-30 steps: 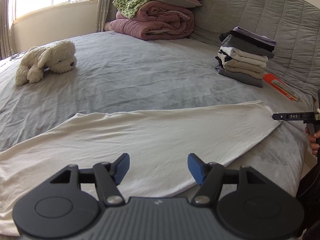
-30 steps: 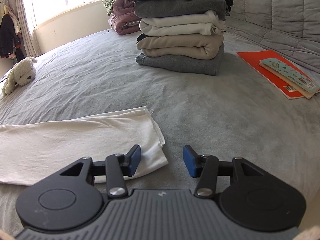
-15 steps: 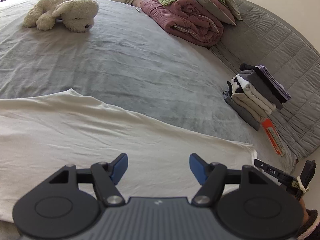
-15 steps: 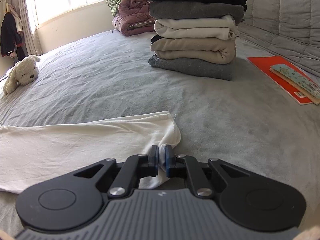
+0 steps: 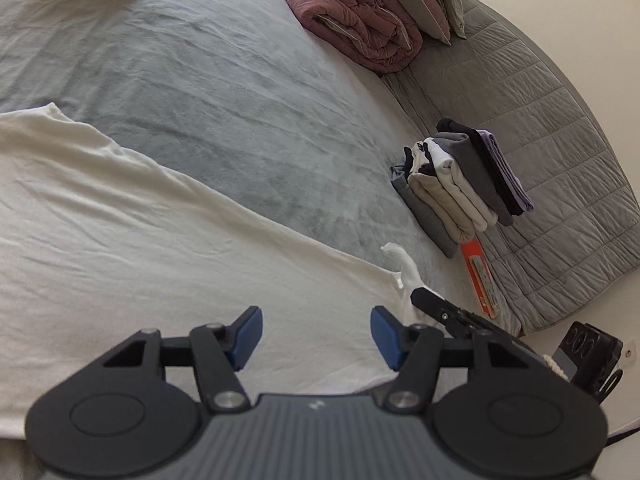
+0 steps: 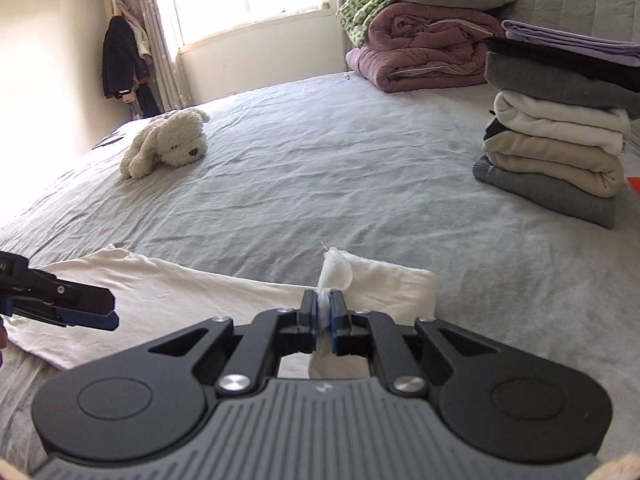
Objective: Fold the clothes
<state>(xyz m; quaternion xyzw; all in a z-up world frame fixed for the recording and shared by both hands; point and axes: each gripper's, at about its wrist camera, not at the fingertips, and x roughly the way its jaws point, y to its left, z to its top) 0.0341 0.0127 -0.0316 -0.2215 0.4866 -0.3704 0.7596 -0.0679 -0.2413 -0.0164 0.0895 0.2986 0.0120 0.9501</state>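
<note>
Only blurred print: orange booklet point(image 5: 482, 276)

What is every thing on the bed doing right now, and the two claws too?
White garment: spread flat on the bed, one corner lifted.
Right claw: shut on that corner.
Left claw: closing above the garment, nothing pinched.
Clothes stack: folded, piled neatly.
Plush dog: lying on its belly.
Maroon quilt: rolled up, pillows on top.
Orange book: flat beside the stack.
</note>
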